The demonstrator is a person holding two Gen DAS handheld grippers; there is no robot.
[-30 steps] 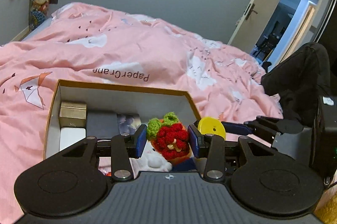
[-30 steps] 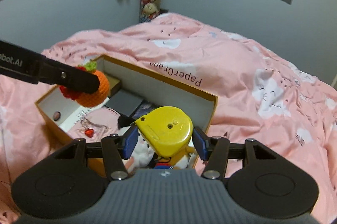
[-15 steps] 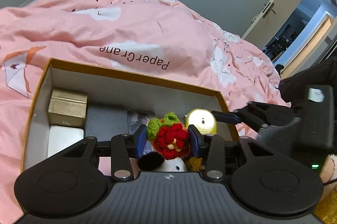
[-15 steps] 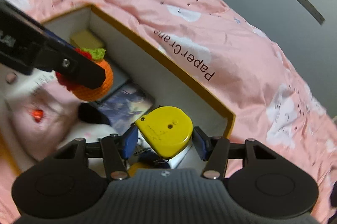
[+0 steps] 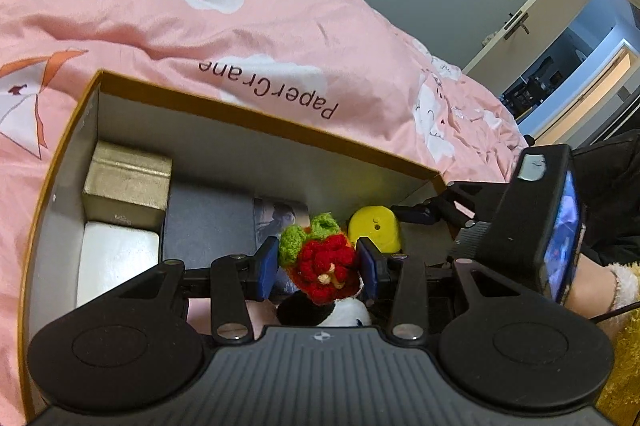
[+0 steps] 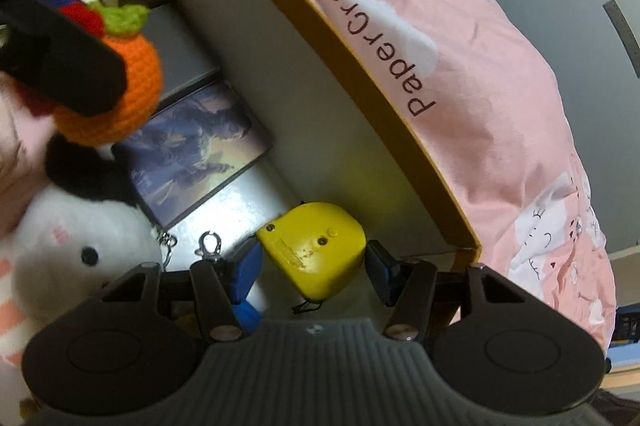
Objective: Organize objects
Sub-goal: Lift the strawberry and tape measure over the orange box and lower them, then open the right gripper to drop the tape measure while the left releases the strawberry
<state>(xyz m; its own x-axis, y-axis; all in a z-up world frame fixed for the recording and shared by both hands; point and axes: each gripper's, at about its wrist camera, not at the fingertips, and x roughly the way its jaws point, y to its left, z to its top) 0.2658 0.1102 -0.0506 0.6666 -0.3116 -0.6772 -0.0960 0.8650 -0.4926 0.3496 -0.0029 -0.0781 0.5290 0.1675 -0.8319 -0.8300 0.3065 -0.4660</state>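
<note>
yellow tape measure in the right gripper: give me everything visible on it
The yellow tape measure is a rounded, glossy plastic case, scuffed, with small screw holes on its face and a dark cord at its bottom. The right gripper clamps its sides between blue pads. It sits low in the cardboard box, near the far wall.

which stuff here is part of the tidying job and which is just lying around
In the job:
- crochet fruit, held in the left claw
- yellow tape measure, held in the right claw
- cardboard box they hang over

Just lying about:
- pink duvet
- gold box, picture card and white plush, already in the box
- door
</note>
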